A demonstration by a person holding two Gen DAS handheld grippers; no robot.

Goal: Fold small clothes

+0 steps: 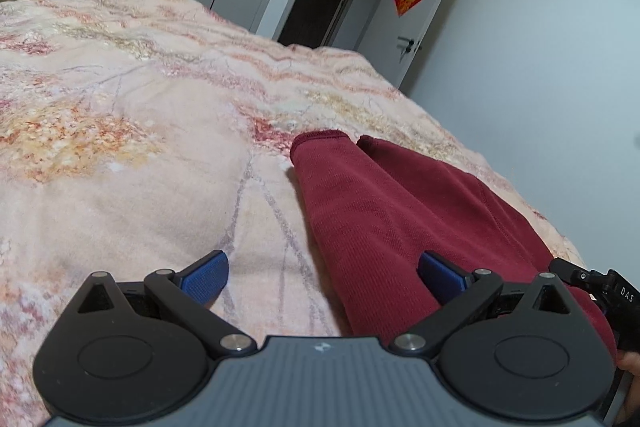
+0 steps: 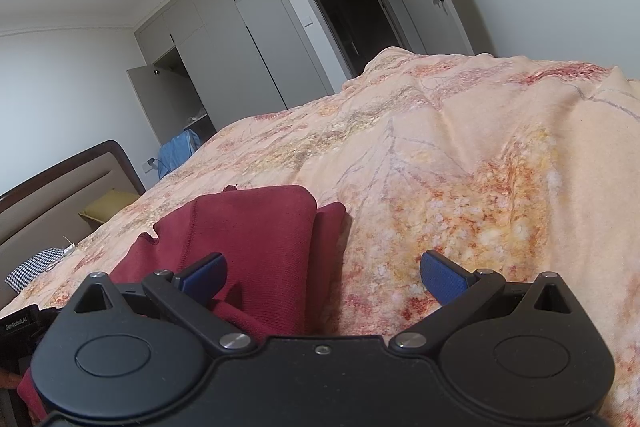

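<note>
Right in front of my left gripper (image 1: 323, 277) lies the dark red garment (image 1: 384, 211), spread long and flat on the peach flowery blanket (image 1: 120, 131). Its jaws stand wide apart with nothing between them; one blue pad (image 1: 440, 273) hangs over the red cloth and the other pad is over bare blanket. My right gripper (image 2: 323, 277) is wide open too and holds nothing. From its side, the red cloth (image 2: 256, 227) sits ahead and to the left, with one layer already lying on top of another, and the left pad is over the cloth while the other pad is over the blanket. I think the piece is partly folded and needs one more fold. To do it well, I should bring both tools down onto the near edge, each one close to a corner, and pinch all the layers, not just the top one. I cannot see the near edge, because the tool bodies hide it, so I should go slowly. Lifting both sides evenly should keep the fold straight. The blanket is soft and lumpy, so I must take care not to grab it along with the cloth.
</note>
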